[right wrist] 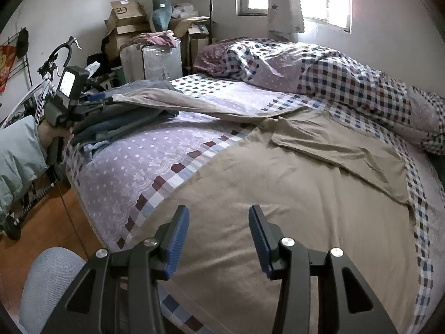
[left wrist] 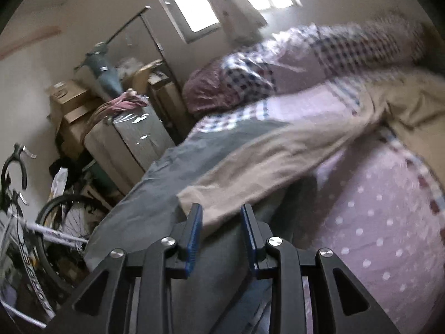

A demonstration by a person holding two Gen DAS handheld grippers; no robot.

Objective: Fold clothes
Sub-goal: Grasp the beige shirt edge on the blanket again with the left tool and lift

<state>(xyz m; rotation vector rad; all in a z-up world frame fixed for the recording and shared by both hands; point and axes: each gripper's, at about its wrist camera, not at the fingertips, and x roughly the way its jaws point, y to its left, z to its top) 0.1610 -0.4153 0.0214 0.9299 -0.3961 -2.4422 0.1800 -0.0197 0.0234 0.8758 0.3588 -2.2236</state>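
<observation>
A beige long-sleeved top (right wrist: 264,194) lies spread on the bed, its right sleeve folded across the body. Its left sleeve (right wrist: 194,105) stretches out over a pile of grey clothes (right wrist: 125,122) at the bed's left edge. My left gripper (left wrist: 221,208) is shut on that sleeve's cuff end (left wrist: 219,203), which fills the gap between the blue pads; the picture is blurred. The right wrist view shows the left gripper (right wrist: 100,101) at the far left, held by a person's hand. My right gripper (right wrist: 218,211) hangs open over the top's near hem, with nothing between its pads.
The bed carries a lilac dotted cover (right wrist: 133,161) and a bunched checked duvet (right wrist: 347,78) at the back. A bicycle (right wrist: 47,64), cardboard boxes (right wrist: 125,19) and a wrapped case crowd the left wall. A grey chair seat (right wrist: 47,284) stands near the bed's front corner.
</observation>
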